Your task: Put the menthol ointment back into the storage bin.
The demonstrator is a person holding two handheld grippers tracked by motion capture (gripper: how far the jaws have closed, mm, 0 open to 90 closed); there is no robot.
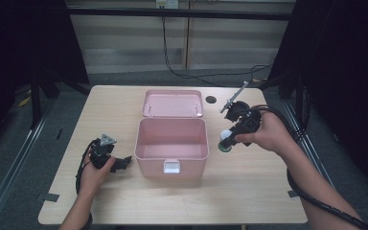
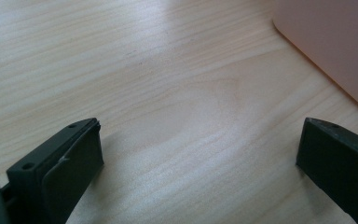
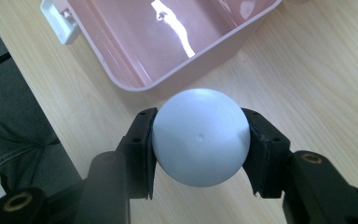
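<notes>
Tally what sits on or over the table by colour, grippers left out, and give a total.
Pink: 1, the open box with its lid back.
White: 1, the ball in the right gripper.
Green: 1, a round piece under the ball.
Total: 3.

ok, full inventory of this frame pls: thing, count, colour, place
box: 1, pink, open, table centre, white latch at front
lid: 1, pink, lying behind the box
ball: 1, white, clamped between the right gripper's jaws, above the table just right of the box
green object: 1, right under the ball in the high view; too small to identify
dark round spot: 1, on the table right of the lid
table: 1, light wood
cable: 1, black, on the floor beyond the table
left gripper: 1, black, jaws wide apart, nothing between, left of the box
right gripper: 1, black, holding the ball
</notes>
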